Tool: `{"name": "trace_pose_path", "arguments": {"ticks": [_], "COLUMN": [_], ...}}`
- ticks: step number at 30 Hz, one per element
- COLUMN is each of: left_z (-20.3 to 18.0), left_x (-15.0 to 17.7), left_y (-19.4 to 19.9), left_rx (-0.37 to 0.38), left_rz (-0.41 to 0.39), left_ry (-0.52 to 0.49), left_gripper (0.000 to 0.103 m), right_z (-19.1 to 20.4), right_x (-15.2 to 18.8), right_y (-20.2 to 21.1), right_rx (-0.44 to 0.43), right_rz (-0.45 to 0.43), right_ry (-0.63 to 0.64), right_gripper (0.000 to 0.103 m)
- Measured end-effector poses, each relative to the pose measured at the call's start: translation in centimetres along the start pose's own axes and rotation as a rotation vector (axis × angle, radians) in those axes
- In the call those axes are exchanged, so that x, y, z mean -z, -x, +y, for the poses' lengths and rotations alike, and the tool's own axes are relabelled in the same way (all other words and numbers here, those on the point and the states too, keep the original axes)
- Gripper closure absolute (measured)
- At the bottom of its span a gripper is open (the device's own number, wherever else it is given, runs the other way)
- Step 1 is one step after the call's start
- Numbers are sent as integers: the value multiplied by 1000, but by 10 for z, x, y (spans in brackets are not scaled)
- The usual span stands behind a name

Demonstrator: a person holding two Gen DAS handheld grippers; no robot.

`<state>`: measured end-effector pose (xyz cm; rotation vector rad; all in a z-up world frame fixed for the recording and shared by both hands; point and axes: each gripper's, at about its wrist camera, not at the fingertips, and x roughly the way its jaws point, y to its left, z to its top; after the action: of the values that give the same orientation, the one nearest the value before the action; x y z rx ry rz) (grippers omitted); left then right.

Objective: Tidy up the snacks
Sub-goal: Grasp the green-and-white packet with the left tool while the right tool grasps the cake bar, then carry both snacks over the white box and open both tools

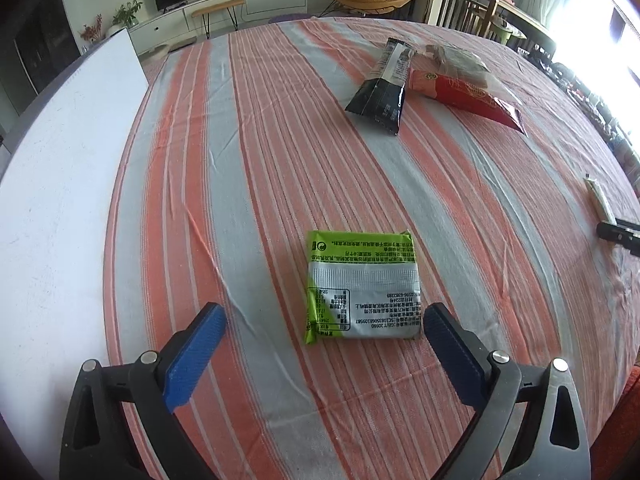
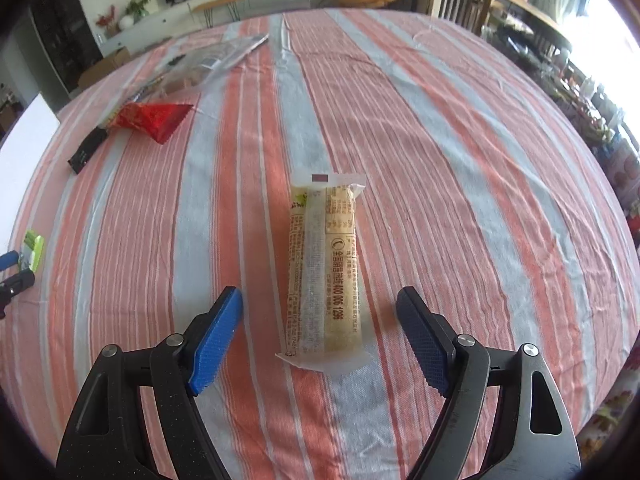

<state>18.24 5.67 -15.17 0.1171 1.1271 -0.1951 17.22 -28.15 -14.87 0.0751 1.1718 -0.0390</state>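
My left gripper (image 1: 326,316) is open and empty, just short of a green and silver snack packet (image 1: 362,286) lying flat on the striped tablecloth. My right gripper (image 2: 320,300) is open and empty, its jaws on either side of the near end of a long clear-wrapped beige snack bar (image 2: 326,268) without touching it. Farther off lie a black packet (image 1: 380,90), a red packet (image 1: 464,94) and a clear bag (image 1: 456,60). The right wrist view also shows the red packet (image 2: 154,120), the clear bag (image 2: 200,66) and the green packet (image 2: 32,250).
A white board (image 1: 60,184) lies along the left of the table. The striped cloth (image 1: 248,168) covers the table. The right gripper's tip (image 1: 618,232) and the beige bar (image 1: 598,200) show at the right edge. Chairs, a TV cabinet and plants stand beyond the table.
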Motion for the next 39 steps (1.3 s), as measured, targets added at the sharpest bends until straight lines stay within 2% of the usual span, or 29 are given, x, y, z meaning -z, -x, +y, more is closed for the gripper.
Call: {"name": "trace_pose_path", "arguments": {"ticks": [1, 2, 4, 5, 6, 9, 13, 15, 17, 19, 21, 23, 25, 27, 29, 31, 33, 36, 39], "left_z": [-4, -8, -12, -13, -14, -2, 5, 11, 26, 47, 78, 111, 144, 177, 204, 222, 232, 230, 209], "left_x": [-1, -3, -6, -8, -8, 1, 17, 25, 34, 42, 50, 61, 71, 86, 100, 111, 125, 136, 134], "left_y": [1, 2, 5, 7, 7, 18, 68, 103, 141, 176, 205, 226, 237, 235, 227, 213, 199, 192, 193], "left_rx": [-3, 0, 4, -5, -11, 63, 184, 230, 243, 217, 154, 62, -63, -169, -239, -310, -354, -351, -313], "left_rz": [-2, -3, -10, -18, -14, -31, -118, -177, -240, -300, -349, -377, -391, -369, -343, -288, -254, -264, -296], "left_ry": [-14, -19, -14, -10, -1, 81, 149, 167, 193, 223, 263, 308, 348, 396, 437, 463, 495, 521, 497], "left_gripper": [10, 17, 39, 53, 53, 54, 54, 54, 54, 54, 53, 53, 53, 53, 52, 47, 27, 22, 19], "right_z": [0, -1, 0, 1, 1, -4, 2, 20, 52, 95, 146, 202, 256, 305, 350, 384, 402, 388, 342], "right_x": [-5, -9, -14, -15, -15, -9, 0, -2, -6, -11, -14, -14, -12, -10, -5, 1, 7, 13, 11], "right_y": [-2, -3, -5, -3, 0, 13, 48, 69, 95, 122, 150, 175, 194, 206, 208, 203, 192, 174, 147], "right_rx": [3, 4, 25, 36, 23, -11, -102, -175, -260, -362, -468, -566, -658, -732, -780, -830, -858, -826, -690], "right_rz": [28, 46, 70, 65, 65, 72, 22, -3, -36, -65, -92, -115, -123, -117, -107, -87, -59, -82, -144], "right_ry": [-7, -13, -3, 12, 14, -31, -65, -61, -25, 29, 101, 184, 251, 305, 356, 381, 382, 365, 347], "right_gripper": [21, 23, 28, 42, 73, 74, 74, 74, 74, 74, 74, 74, 74, 74, 73, 66, 37, 38, 36]}}
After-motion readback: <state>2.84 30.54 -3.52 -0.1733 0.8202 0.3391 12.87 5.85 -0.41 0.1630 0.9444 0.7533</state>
